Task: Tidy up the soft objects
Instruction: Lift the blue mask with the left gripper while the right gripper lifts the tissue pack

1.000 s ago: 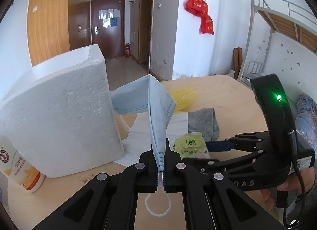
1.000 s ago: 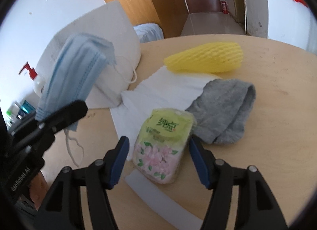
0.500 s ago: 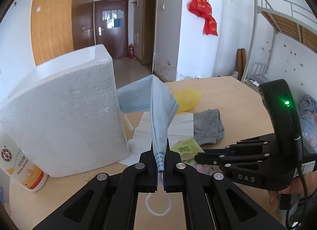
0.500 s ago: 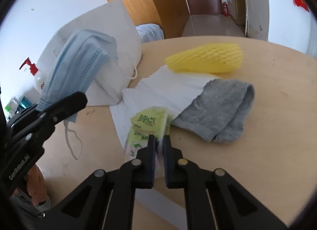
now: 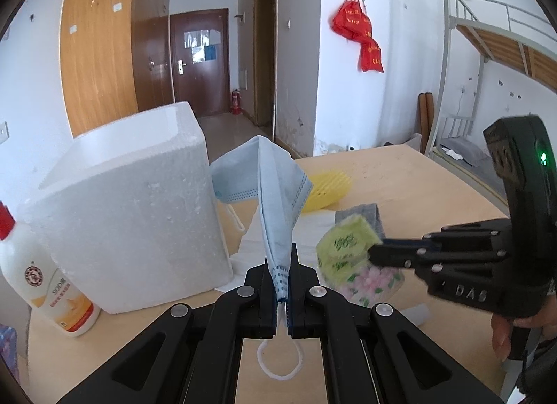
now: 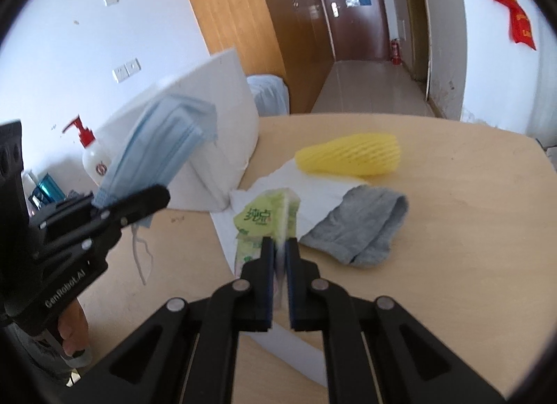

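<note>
**Both grippers loaded: mask on the left, tissue pack on the right**

While the left gripper (image 5: 284,285) pinches a blue face mask (image 5: 275,195) by its lower edge, fingers closed tight on the fabric, the mask stands up above the jaws w/ one white ear loop (image 5: 280,358) hanging below them. Mask is off the table (image 5: 400,174), just beside the white foam box (image 5: 139,216).

Right gripper (image 6: 278,254) has its fingers clamped on a green tissue pack (image 6: 266,219); pack is squeezed narrow between them & sticks up past the tips. In the left wrist view the same pack (image 5: 348,244) looks raised above the tabletop, slightly blurred.

Other soft items lie on the table: a grey sock (image 6: 362,226) to the right of the pack, resting partly on a white sheet (image 6: 313,188), and a yellow foam net (image 6: 348,157) at the sheet's far edge, touching it. Sock & net are apart from each other.

A lotion bottle w/ red pump (image 6: 92,153) stands by the box's left side, close to it; can't tell if touching.
</note>
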Demonstrator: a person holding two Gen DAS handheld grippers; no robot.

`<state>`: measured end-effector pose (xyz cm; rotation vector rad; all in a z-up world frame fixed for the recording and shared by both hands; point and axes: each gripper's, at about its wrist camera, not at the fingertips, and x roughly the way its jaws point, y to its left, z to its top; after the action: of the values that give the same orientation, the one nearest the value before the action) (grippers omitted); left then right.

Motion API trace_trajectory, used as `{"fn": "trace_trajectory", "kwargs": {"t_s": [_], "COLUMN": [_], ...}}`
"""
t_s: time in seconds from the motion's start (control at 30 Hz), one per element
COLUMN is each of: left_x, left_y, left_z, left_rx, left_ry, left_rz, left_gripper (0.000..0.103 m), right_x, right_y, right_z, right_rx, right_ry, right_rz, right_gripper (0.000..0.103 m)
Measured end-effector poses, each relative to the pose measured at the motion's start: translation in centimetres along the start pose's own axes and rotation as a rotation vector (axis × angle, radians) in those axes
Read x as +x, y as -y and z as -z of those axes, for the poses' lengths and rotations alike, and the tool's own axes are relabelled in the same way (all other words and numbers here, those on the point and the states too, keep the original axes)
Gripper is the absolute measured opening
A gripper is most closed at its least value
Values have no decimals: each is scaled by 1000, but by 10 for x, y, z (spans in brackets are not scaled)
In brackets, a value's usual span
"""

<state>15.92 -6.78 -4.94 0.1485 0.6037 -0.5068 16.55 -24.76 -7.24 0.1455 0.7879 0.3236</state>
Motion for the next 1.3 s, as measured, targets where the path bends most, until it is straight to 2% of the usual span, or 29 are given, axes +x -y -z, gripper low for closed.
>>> {"fn": "trace_trajectory", "kwargs": {"t_s": [0.37, 0.63, 0.93, 1.13, 1.3], "left_x": [-41, -80, -140, -171, -193], "left_y": [22, 33, 41, 49, 52], "left_z": [10, 24, 43, 55, 64], "left_rx": [6, -4, -34, -43, -54], "left_ry": [33, 70, 149, 195, 227], "left_rz": [-8, -49, -137, -216, -248], "left_gripper": [3, 3, 3, 3, 3], "right_x": [-41, -86, -129, -147, -159], "right_y": [-10, -30, -58, -79, -94], "right_z": [12, 26, 44, 53, 58], "right_rx": [5, -20, -72, -113, -144], "right_ry": [87, 172, 266, 318, 356], "right_rz": [22, 7, -8, -35, -55], "right_gripper": [9, 9, 9, 9, 9]}}
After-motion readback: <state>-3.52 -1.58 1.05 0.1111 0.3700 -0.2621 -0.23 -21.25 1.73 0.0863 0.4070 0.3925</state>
